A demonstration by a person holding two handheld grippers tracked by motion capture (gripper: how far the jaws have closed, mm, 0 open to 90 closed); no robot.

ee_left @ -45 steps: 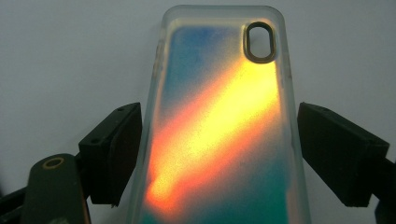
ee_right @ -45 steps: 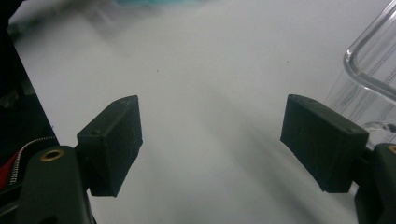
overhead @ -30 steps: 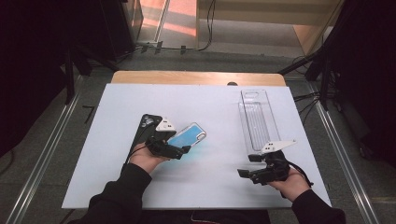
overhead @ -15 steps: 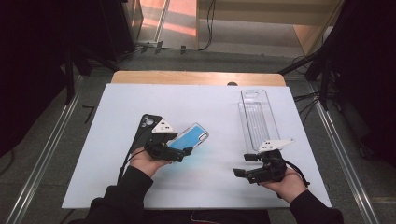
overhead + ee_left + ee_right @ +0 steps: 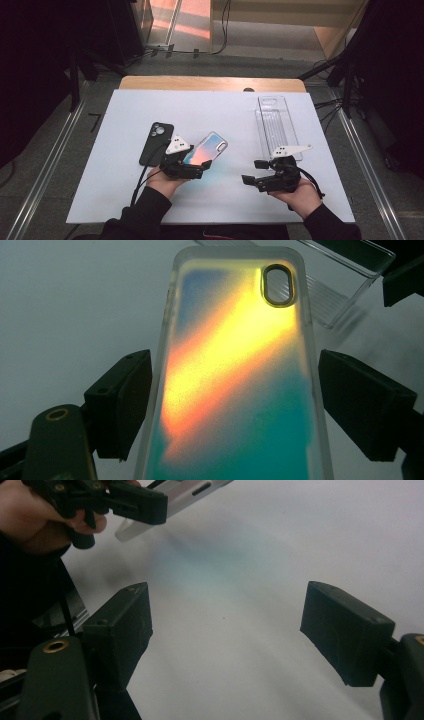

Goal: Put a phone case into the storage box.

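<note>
We hold the iridescent phone case in the left gripper.
Keep its jaws firm on the case edges; the right gripper hangs wide open, holding nothing, over the table.

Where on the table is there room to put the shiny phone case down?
The table is bare across its far half, between the black phone and the clear tray, and between the two tools. It's crowded by the left tool, around the case.
</note>
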